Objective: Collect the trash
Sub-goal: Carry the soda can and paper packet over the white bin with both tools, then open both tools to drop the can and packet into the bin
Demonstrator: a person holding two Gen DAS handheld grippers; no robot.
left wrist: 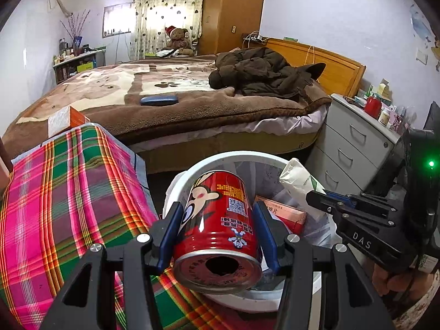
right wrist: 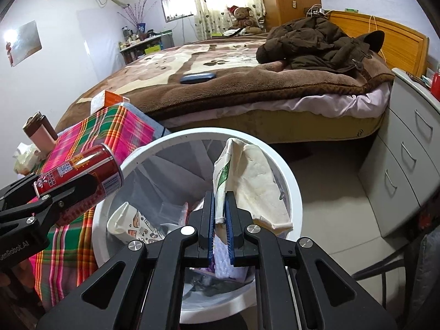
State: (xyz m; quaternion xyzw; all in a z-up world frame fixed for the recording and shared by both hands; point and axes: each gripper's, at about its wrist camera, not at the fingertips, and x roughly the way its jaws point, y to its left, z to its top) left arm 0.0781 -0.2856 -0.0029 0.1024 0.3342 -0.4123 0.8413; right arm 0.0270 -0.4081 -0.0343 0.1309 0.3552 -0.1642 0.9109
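Already the bin [right wrist: 291,181] holds a cup [right wrist: 132,225] and a box [left wrist: 283,211]. The left gripper [left wrist: 217,231] clamps a red can [left wrist: 217,228] over its nine-o'clock rim, and the right gripper [right wrist: 220,220] pinches a white wrapper [right wrist: 247,181] over the middle. Both are not yet dropped, so that release seems to be what remains.

Daylight enters through the pale heart-patterned curtain [left wrist: 167,13] and the small wall window [right wrist: 176,2] beside it, both blown out to white. The room is evenly bright, with soft shadow under the brown-blanketed bed [left wrist: 165,93]. A reflective silver wall panel [right wrist: 23,42] flares. Both fisheye views bend straight lines strongly and darken to black at the corners; focus is sharp throughout.
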